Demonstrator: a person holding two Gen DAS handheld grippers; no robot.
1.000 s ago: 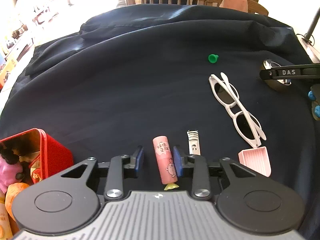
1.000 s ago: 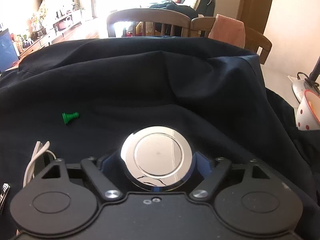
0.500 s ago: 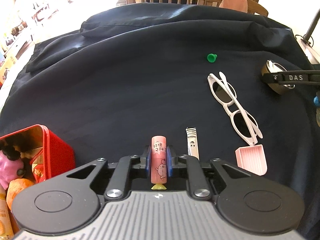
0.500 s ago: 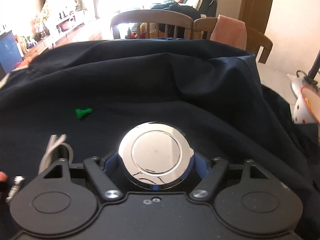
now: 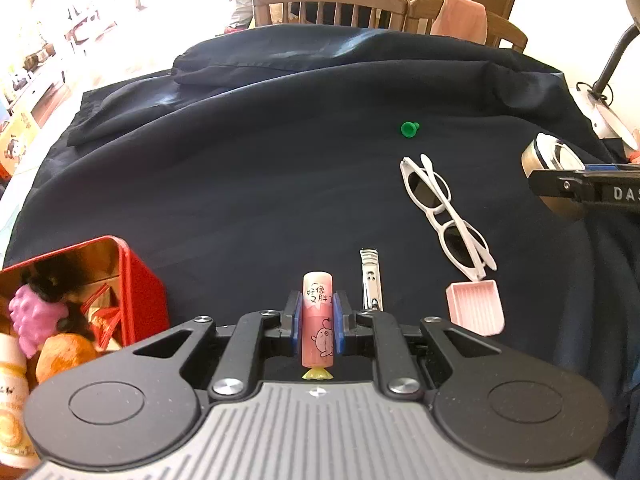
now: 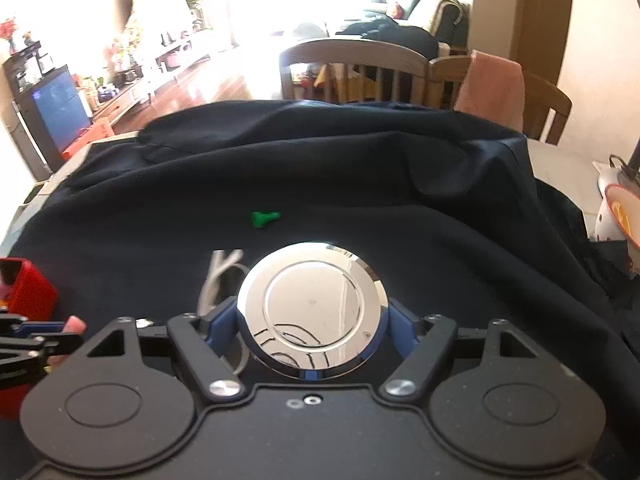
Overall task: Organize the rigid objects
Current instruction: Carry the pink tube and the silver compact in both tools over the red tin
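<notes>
My left gripper (image 5: pixel 317 322) is shut on a pink cartoon-printed tube (image 5: pixel 317 322), held just above the dark cloth. A red tin (image 5: pixel 136 292) with toys and packets stands at its left. My right gripper (image 6: pixel 312 320) is shut on a round chrome-lidded tin (image 6: pixel 312 312), lifted above the cloth; it also shows at the right edge of the left wrist view (image 5: pixel 554 160). White sunglasses (image 5: pixel 446 216), a nail clipper (image 5: pixel 371 280), a pink scoop (image 5: pixel 474 308) and a green pawn (image 5: pixel 409 129) lie on the cloth.
A dark blue cloth (image 5: pixel 240 160) covers the table, bunched at the back. Wooden chairs (image 5: pixel 328 4) stand behind it. A polka-dot bowl (image 6: pixel 616 220) and a lamp base sit off the cloth at the right. The red tin shows at the left in the right wrist view (image 6: pixel 28 292).
My left gripper closed on the pink tube and lifted it slightly. My right gripper carried the chrome tin up and to the left, bringing the red tin and left gripper into its view.
</notes>
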